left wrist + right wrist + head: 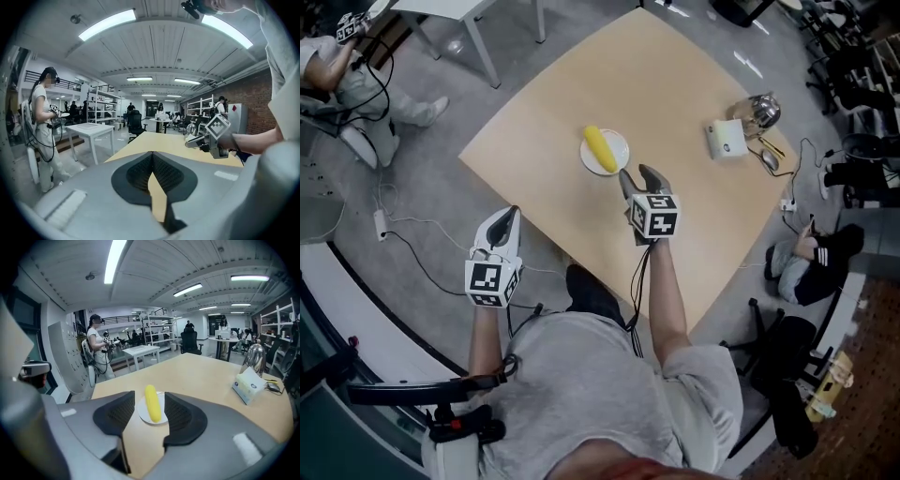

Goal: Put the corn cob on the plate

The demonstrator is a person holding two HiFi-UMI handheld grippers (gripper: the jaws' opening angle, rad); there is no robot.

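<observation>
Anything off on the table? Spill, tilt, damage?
Nothing stands out. The corn cob lies whole on the plate, with one end reaching the rim. The tissue box and kettle stand upright, and there is no spill on the table.

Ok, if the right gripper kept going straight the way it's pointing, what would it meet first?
Probably the corn cob on the plate, which sits dead ahead of the open right gripper. Depth is unclear, so, angled downward, it might touch the table just short of it.
</observation>
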